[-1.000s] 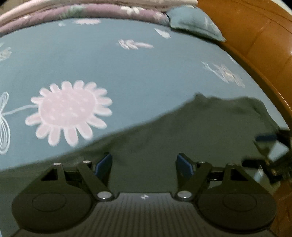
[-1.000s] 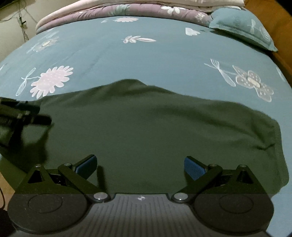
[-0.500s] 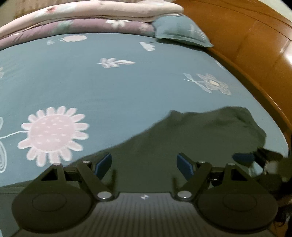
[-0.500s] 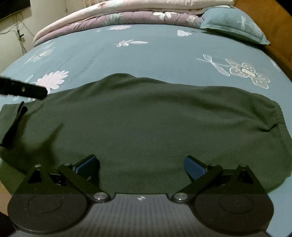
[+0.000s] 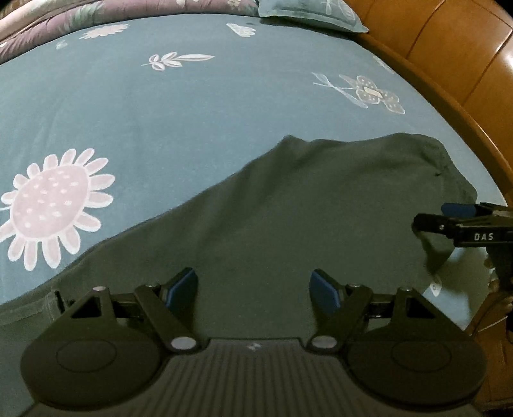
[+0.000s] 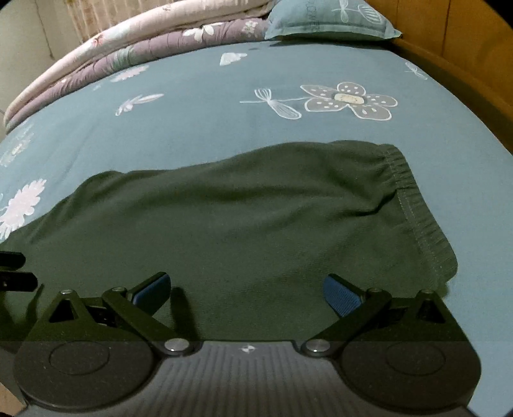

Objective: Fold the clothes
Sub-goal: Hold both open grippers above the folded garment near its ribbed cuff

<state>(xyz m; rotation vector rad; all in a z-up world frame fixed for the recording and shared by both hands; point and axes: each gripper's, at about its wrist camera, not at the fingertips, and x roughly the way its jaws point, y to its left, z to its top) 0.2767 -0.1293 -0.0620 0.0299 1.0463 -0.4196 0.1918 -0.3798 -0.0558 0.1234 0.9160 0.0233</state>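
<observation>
Teal floral bedsheet (image 6: 198, 128), pillow (image 6: 330, 22), folded quilts (image 6: 134, 48) beyond dark-green garment (image 6: 243, 218).

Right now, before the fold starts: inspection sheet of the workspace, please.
Surface: bed with teal floral sheet, fairly smooth.
Job's things: dark green garment lying spread across the near part of the sheet, elastic waistband at its right end, a few soft ridges.
Clutter: folded quilts and a teal pillow at the far end, apart from the garment.
Grippers: left gripper jaws wide apart, nothing between them; right gripper the same, both over the garment.
Cables: nothing seen.
Surroundings: wooden bed frame along the right side; wall at far left in the right wrist view.
</observation>
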